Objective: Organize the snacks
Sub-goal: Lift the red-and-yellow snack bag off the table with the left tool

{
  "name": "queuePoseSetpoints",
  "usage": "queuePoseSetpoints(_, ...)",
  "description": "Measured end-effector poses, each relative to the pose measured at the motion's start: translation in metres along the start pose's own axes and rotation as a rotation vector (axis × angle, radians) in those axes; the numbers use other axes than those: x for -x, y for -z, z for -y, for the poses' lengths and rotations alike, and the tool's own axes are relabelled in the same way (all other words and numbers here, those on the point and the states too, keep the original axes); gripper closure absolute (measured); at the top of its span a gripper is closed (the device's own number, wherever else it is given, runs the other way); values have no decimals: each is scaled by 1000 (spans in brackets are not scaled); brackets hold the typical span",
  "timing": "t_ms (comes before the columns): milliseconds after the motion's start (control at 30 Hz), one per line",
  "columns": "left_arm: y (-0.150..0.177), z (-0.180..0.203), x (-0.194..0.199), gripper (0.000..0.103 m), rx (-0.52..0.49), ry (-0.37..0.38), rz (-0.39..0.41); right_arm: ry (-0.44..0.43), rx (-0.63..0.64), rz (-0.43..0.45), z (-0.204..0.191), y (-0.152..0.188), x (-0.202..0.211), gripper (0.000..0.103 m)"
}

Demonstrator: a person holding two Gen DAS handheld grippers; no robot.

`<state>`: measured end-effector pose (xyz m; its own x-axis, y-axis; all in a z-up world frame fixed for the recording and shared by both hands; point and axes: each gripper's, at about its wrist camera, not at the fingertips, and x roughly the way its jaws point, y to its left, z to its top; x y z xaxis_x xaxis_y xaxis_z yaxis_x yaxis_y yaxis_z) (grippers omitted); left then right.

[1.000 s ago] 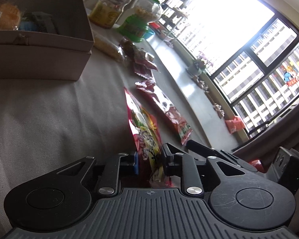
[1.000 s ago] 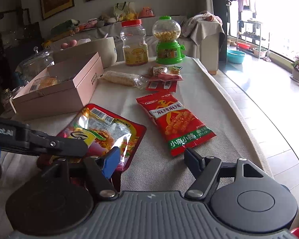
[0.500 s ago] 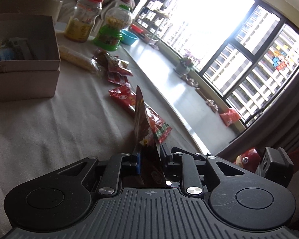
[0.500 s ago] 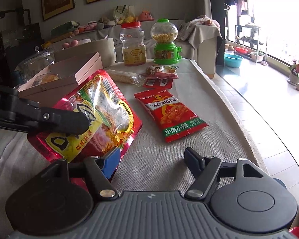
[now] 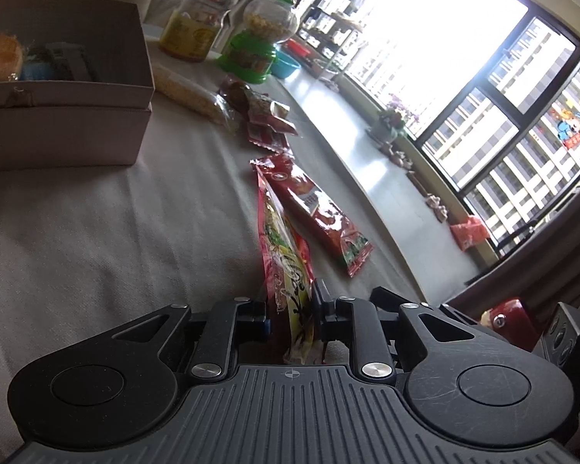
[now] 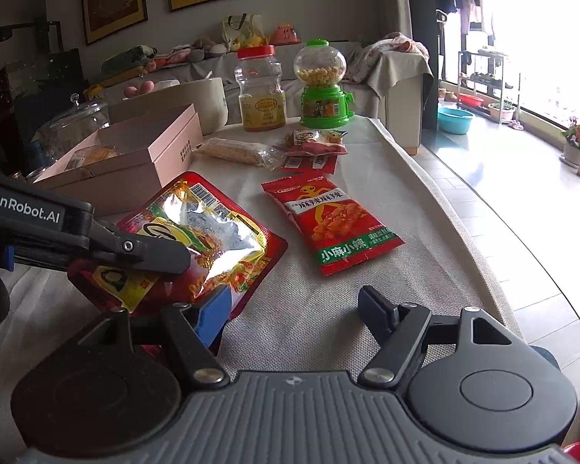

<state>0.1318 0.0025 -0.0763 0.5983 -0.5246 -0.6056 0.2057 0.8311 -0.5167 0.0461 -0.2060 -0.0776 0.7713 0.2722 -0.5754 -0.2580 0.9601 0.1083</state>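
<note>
Facing right wrist view only: snack bag (image 6: 212,239) barcode.

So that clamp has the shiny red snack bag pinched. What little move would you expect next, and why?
Probably carry the bag toward the open pink box at the back left. The left gripper is shut on the bag's edge, the box already holds snacks, and the right gripper is open and empty.

Your grippers (image 6: 294,305) were black, ribbed plastic with round pivot caps, silver screws and blue pads (image 6: 212,315); the left gripper (image 6: 162,257) read "GenRobot.AI".
</note>
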Motion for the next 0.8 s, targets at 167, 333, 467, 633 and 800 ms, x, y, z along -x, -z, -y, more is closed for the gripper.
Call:
queuePoseSetpoints(167, 2, -4, 3, 80, 27, 8, 5, -4, 2, -2, 0, 0, 1, 27)
queuePoseSetpoints(333, 5, 1, 12, 81, 5, -12, 20, -46, -14, -9, 6, -2, 1, 19)
queuePoseSetpoints(467, 3, -1, 20, 81, 12, -36, 42, -122, -46, -25, 14, -3, 1, 7)
queuePoseSetpoints(633, 3, -8, 35, 81, 6, -80, 89, -184, -106, -80, 23, -11, -2, 0)
queuePoseSetpoints(800, 3, -34, 54, 81, 24, -163, 161, -139, 88, -169, -1, -21, -14, 1)
